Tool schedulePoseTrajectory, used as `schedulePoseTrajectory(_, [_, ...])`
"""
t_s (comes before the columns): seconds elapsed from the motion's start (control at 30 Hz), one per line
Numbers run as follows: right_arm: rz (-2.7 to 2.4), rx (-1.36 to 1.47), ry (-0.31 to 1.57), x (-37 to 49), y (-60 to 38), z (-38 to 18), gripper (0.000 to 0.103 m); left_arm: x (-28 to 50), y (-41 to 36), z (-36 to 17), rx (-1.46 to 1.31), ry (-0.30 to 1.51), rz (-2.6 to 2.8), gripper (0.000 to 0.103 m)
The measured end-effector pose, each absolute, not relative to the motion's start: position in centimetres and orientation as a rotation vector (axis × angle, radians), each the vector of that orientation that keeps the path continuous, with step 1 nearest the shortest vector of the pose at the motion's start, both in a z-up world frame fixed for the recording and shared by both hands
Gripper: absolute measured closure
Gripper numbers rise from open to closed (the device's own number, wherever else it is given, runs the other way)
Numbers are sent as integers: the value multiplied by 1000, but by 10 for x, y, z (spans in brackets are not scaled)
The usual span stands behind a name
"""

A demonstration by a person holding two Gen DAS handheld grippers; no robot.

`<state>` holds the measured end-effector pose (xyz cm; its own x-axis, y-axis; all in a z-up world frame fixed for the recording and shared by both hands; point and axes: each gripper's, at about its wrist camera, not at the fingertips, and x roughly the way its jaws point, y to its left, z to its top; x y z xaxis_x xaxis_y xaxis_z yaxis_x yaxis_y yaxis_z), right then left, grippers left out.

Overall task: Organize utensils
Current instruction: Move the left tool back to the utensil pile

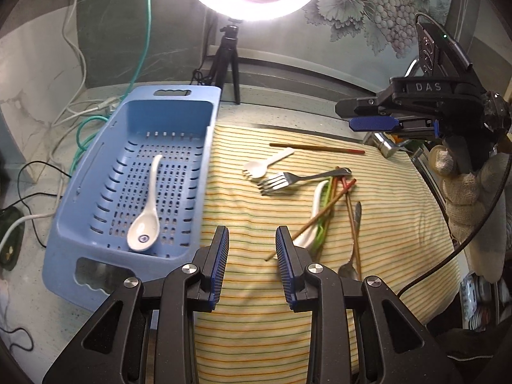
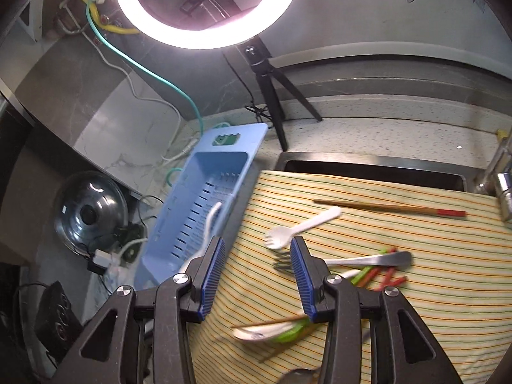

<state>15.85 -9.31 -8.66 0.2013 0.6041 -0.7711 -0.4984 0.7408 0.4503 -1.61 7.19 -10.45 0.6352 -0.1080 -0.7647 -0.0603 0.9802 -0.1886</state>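
The left gripper [image 1: 252, 243] hangs with its jaws apart and nothing between them, low over the striped cloth [image 1: 400, 224] just beside the blue basket [image 1: 64, 224]. The right gripper [image 2: 258, 256] is likewise spread and empty, held higher above the far side of the cloth; in the left wrist view it shows in a gloved hand [image 1: 464, 198].

One white ceramic spoon [image 1: 145, 211] already lies in the basket, bowl toward the near end. The remaining utensils sit loose on the cloth: a white plastic spork [image 1: 267, 164], a metal fork [image 1: 297, 179] just beside it, one pair of chopsticks [image 1: 316, 148] lying apart near the far edge, and a tangled heap of a second white spoon [image 1: 315, 211], a green piece and more chopsticks crossing one another, with a metal spoon [image 1: 350, 256] at its near end.

The sorting looks barely begun, and the step in hand appears to be choosing the next piece. The spork and fork lie nearest the right gripper's line of sight. Either would call for lowering the fingers astride the handle, closing on it, and carrying it across to the basket. The heap is the harder pick, since lifting one piece is likely to drag the others.
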Motion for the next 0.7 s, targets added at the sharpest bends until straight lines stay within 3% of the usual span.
schedulePoseTrajectory(0.47, [710,108,1309,163,-154,-139,65,-18,17,-129,-209,951,-125,74])
schedulePoseTrajectory(0.7, [707,114,1382,162,-159,-165,78,-13,-4,-139,-205,977,-170,74])
